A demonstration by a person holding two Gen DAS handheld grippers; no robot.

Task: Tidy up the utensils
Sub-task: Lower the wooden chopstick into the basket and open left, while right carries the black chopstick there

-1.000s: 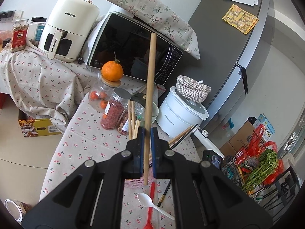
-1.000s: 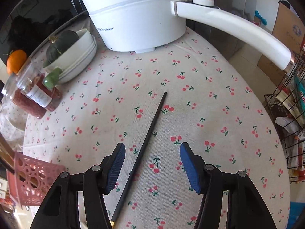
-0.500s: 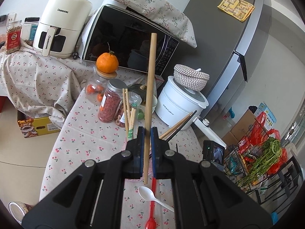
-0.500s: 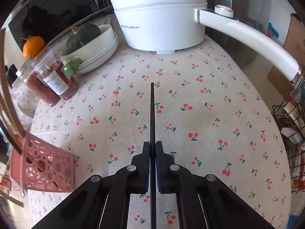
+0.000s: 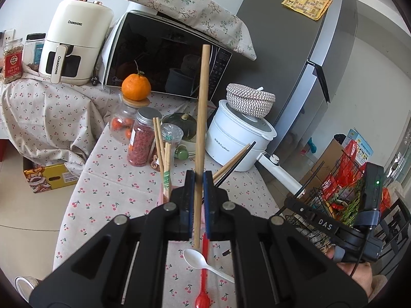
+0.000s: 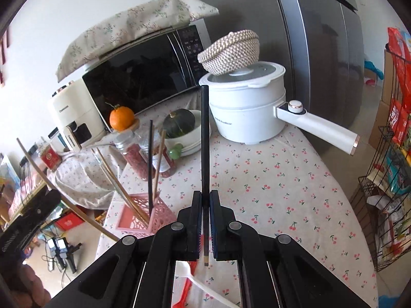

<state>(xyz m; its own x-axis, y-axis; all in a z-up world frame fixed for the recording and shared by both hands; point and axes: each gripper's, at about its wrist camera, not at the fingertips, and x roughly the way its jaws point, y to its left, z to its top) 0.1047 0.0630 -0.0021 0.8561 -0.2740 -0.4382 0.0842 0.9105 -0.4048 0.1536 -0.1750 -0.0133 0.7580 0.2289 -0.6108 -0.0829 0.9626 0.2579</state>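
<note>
My left gripper is shut on a long wooden chopstick that stands nearly upright above the table. In the right wrist view that same chopstick slants in from the left edge. My right gripper is shut on a black chopstick, held up off the cherry-print cloth and pointing towards the pot. A pink lattice basket at the table's left edge holds several chopsticks. In the left wrist view the basket is mostly hidden behind my fingers. A white spoon and a red spoon lie on the cloth near me.
A white pot with a long handle and a woven lid stands at the back. Bowls with a green squash, jars and an orange sit before the microwave. A wire rack stands right of the table.
My right gripper closed on the black chopstick that lay on the cloth and lifted it well above the table. The left gripper kept its hold on the wooden chopstick.
</note>
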